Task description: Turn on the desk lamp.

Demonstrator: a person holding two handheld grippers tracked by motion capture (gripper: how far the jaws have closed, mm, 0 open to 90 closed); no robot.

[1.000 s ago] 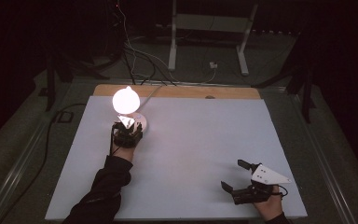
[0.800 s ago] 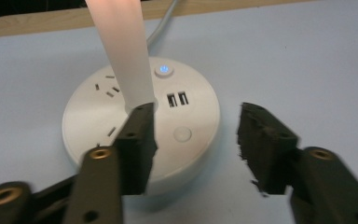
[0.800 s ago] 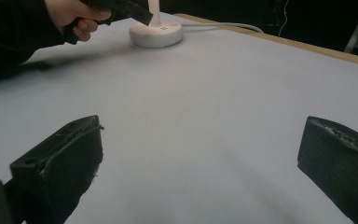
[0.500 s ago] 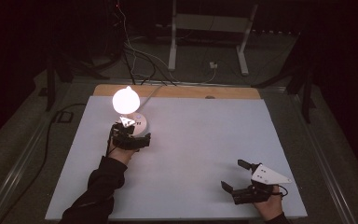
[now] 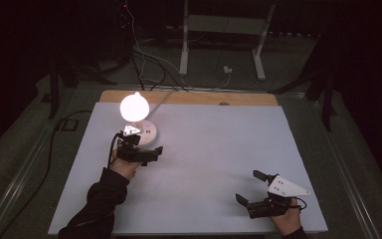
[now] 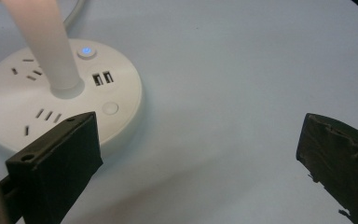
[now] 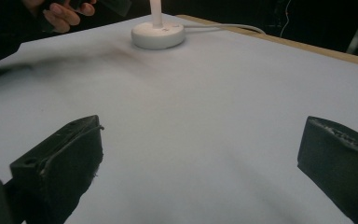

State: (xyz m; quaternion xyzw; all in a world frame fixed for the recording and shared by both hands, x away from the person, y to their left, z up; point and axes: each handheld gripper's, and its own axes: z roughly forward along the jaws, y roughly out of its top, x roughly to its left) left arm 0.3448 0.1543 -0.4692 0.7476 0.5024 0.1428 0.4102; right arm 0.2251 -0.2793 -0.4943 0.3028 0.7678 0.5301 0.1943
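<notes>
Lit lamp [image 5: 135,107] seen on round white base [image 5: 147,135], far left of white table [image 5: 219,149]. Left gripper [image 5: 146,155] held just beside base, jaws just opened wide, nothing between. Right gripper [image 5: 248,188] held open, empty, near right corner.

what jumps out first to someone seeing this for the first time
The glowing lamp bulb at the board's far left, lit above its round white base with sockets and a blue-lit button. Just in front, the left tongs have just been opening, nothing between the jaws; the right tongs hang open near the right corner.
</notes>
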